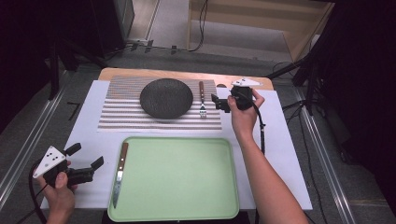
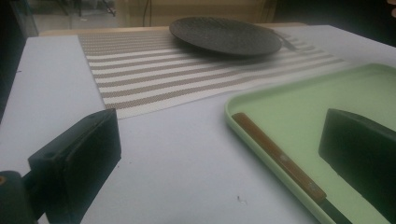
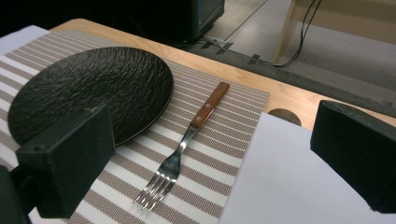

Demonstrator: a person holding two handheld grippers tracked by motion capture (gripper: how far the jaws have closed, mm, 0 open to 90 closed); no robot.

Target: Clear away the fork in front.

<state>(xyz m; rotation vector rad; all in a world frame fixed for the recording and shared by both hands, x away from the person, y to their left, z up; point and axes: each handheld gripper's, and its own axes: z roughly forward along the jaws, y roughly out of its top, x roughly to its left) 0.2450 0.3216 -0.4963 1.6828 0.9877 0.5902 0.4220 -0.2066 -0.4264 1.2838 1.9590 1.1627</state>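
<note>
The left tongs hover wide open at the table's 8 o'clock corner, just beside the knife, which lies along the left edge of the green tray. The black plate sits on the striped placemat at 12 o'clock, the fork on the mat to its right. The right tongs, wide open, hang just right of the fork. The place setting looks half laid; next, the left tongs should close on the knife's wooden handle.

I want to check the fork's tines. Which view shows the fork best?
The right gripper view: the fork lies close, whole, tines clear, on the striped placemat. The high view shows it small beside the plate; the left gripper view barely shows it.
</note>
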